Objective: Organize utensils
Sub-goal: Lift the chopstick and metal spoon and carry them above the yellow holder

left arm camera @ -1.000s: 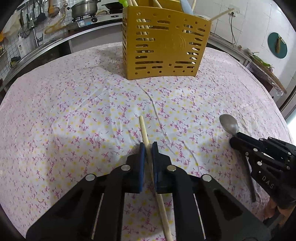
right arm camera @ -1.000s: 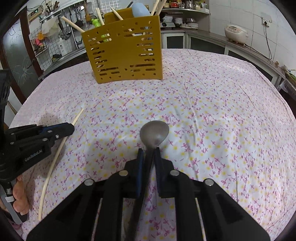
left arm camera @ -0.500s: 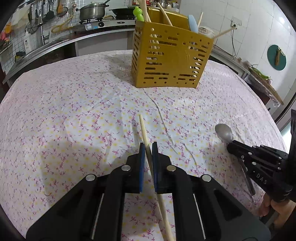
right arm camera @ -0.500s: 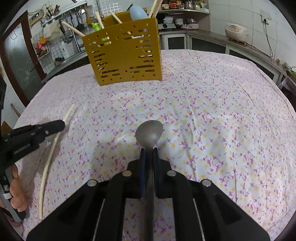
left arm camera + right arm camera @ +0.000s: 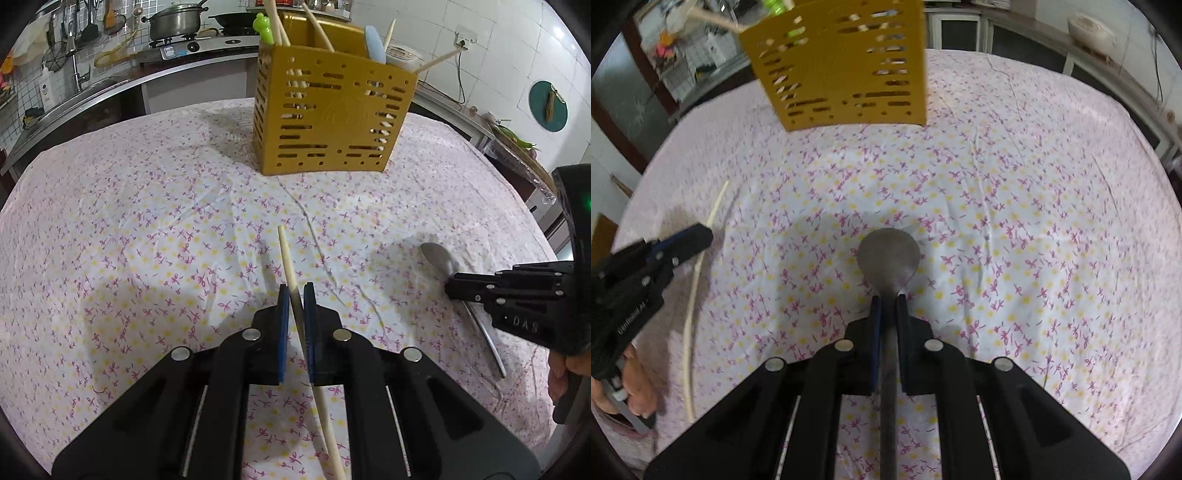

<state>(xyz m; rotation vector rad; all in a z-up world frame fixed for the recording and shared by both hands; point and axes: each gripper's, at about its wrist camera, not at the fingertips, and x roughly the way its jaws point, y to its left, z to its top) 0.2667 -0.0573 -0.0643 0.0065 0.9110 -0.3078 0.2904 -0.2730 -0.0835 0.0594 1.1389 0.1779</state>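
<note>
Left gripper (image 5: 295, 295) clenched on a pale wooden chopstick (image 5: 286, 254); the stick runs between the blue pads, its tip pointing toward the yellow utensil holder (image 5: 325, 122), its rear end passing under the gripper body. Right gripper (image 5: 888, 302) clamped on the neck of a metal spoon (image 5: 888, 254); bowl projects ahead of the pads, handle runs back under the body; its jaws have just been closing on the spoon. Holder stands upright at the far side of the worktop (image 5: 129, 221), well apart from both grippers, already carrying chopsticks and a green and a blue utensil. Worktop covered by a floral cloth. Right-wrist view slightly blurred.
</note>
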